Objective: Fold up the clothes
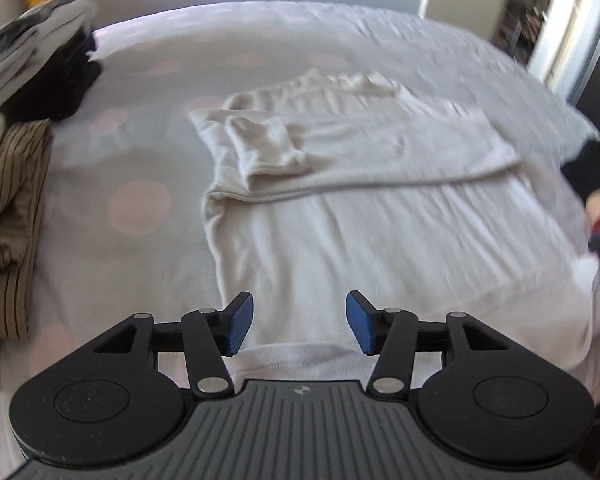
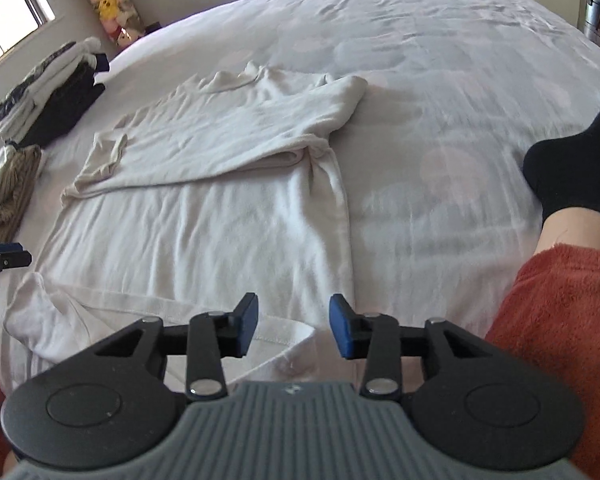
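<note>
A cream-white long garment (image 1: 340, 208) (image 2: 204, 216) lies spread on the bed, its upper part folded down across the middle with the sleeves tucked in. My left gripper (image 1: 300, 322) hovers over the garment's near hem, jaws apart, blue pads bare with nothing between them. My right gripper (image 2: 293, 328) stands over the near right corner of the hem (image 2: 284, 336), also open and holding nothing. The left gripper's fingertips (image 2: 4, 258) show at the left edge of the right wrist view.
A stack of folded clothes (image 1: 32, 72) (image 2: 48, 100) and a brown striped piece (image 1: 12, 216) (image 2: 8, 196) lie at the bed's left. A person's leg in a black sock (image 2: 572, 168) and rust-red fleece (image 2: 560, 312) rests at the right. Grey dotted bedcover (image 1: 140, 200) surrounds the garment.
</note>
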### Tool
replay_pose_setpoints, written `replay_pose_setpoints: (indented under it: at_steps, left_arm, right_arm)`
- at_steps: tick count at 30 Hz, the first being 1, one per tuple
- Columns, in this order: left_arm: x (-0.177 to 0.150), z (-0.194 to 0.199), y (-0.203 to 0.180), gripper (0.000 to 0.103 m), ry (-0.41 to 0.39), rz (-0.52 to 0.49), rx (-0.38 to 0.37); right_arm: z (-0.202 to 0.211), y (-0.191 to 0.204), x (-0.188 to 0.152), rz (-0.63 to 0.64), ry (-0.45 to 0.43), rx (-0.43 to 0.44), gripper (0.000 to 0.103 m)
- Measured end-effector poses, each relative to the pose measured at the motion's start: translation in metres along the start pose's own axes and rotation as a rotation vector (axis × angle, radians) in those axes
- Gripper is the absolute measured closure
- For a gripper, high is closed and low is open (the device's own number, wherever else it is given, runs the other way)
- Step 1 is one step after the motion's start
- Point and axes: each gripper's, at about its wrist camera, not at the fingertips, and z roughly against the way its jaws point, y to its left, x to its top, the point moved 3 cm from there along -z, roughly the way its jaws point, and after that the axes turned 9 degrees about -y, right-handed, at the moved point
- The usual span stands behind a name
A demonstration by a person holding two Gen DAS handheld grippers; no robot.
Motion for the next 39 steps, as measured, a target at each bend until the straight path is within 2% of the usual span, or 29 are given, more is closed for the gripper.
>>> replay_pose_setpoints:
  at_steps: [3,7,10,12,14,15,16,18,23,26,28,31,34,37,39]
  left_arm:
    - [-0.001,0.009,0.009,0.033,0.013,0.027,0.02]
    - [-0.014,0.007,0.025,0.032,0.118,0.051,0.057]
    - [-0.025,0.001,0.032,0.032,0.162,0.062,0.078]
    - [-0.032,-0.002,0.034,0.032,0.181,0.079,0.075]
    - [-0.04,-0.004,0.036,0.034,0.19,0.121,0.072]
    - [-0.044,-0.004,0.037,0.037,0.194,0.144,0.073]
    - [-0.046,-0.005,0.038,0.04,0.195,0.163,0.072]
    - [-0.049,-0.003,0.039,0.058,0.169,0.186,0.069]
    - [-0.049,0.002,0.039,0.075,0.102,0.196,0.064]
    - [-0.051,0.002,0.045,0.081,0.084,0.221,0.074]
    - [-0.054,0.002,0.051,0.081,0.082,0.256,0.071]
    - [-0.06,0.003,0.062,0.08,0.074,0.325,0.055]
    - [-0.061,0.008,0.07,0.069,0.046,0.396,0.018]
    - [-0.061,0.009,0.074,0.051,0.029,0.438,-0.003]
    - [-0.063,0.006,0.074,0.048,0.047,0.452,0.001]
  right_arm:
    - [0.009,0.004,-0.006,0.058,0.018,0.003,0.059]
    - [0.012,0.012,-0.023,0.171,0.076,-0.006,0.044]
    - [0.006,0.017,-0.035,0.25,0.12,-0.024,0.043]
    - [0.001,0.022,-0.039,0.287,0.138,-0.023,0.047]
    - [-0.003,0.028,-0.043,0.324,0.158,-0.018,0.062]
    - [-0.002,0.03,-0.044,0.336,0.154,-0.02,0.08]
    - [-0.001,0.031,-0.045,0.348,0.148,-0.022,0.089]
    - [0.003,0.032,-0.044,0.357,0.123,-0.028,0.093]
    - [0.019,0.01,-0.027,0.199,0.007,-0.084,0.095]
    - [0.015,-0.013,-0.024,0.039,0.003,-0.107,0.095]
    - [0.009,-0.024,-0.024,-0.05,0.012,-0.104,0.095]
    - [0.001,-0.024,-0.025,-0.083,0.019,-0.108,0.095]
    - [-0.003,-0.016,-0.028,-0.054,0.029,-0.116,0.095]
    - [-0.003,-0.015,-0.031,-0.044,0.026,-0.113,0.095]
    - [-0.003,-0.015,-0.032,-0.043,0.021,-0.109,0.095]
